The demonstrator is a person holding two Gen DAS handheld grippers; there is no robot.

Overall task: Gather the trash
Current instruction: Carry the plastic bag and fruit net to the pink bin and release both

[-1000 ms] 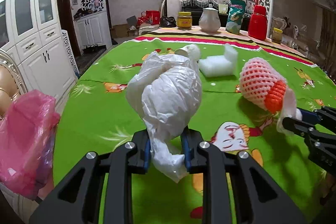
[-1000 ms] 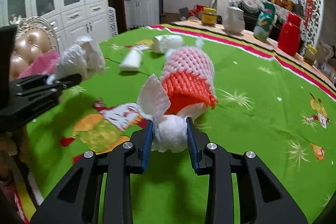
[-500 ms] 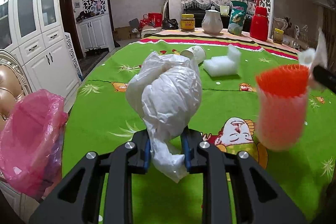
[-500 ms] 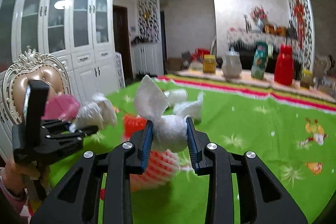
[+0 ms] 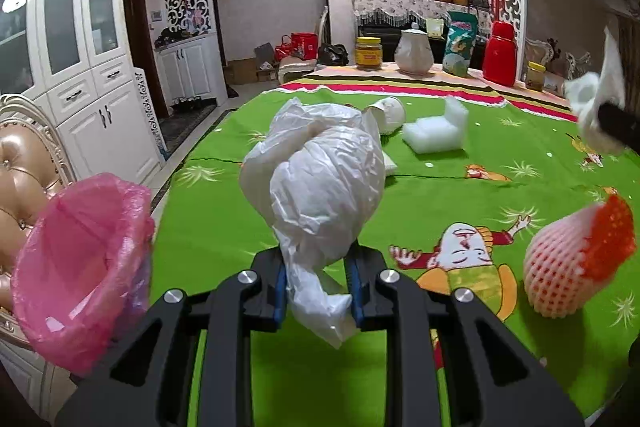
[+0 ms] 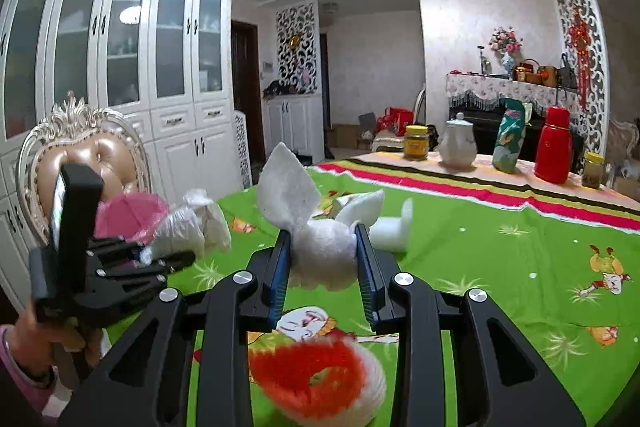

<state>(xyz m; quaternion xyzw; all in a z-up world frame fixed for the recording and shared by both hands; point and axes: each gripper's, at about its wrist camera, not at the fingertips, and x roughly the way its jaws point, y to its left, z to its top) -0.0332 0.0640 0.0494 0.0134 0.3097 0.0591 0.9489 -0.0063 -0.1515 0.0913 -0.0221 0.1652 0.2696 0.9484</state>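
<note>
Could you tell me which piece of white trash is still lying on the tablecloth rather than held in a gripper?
The white foam block: it rests on the tablecloth, unlike the plastic bag and tissue wad.

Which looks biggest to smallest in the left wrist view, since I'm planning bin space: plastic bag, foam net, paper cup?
1. Plastic bag, though nearness to the camera inflates it.
2. Foam net.
3. Paper cup, farthest away, so its true size is unsure.

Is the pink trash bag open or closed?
Open. The pink trash bag has a wide, round mouth, and its inside wall shows. What is inside cannot be seen.
</note>
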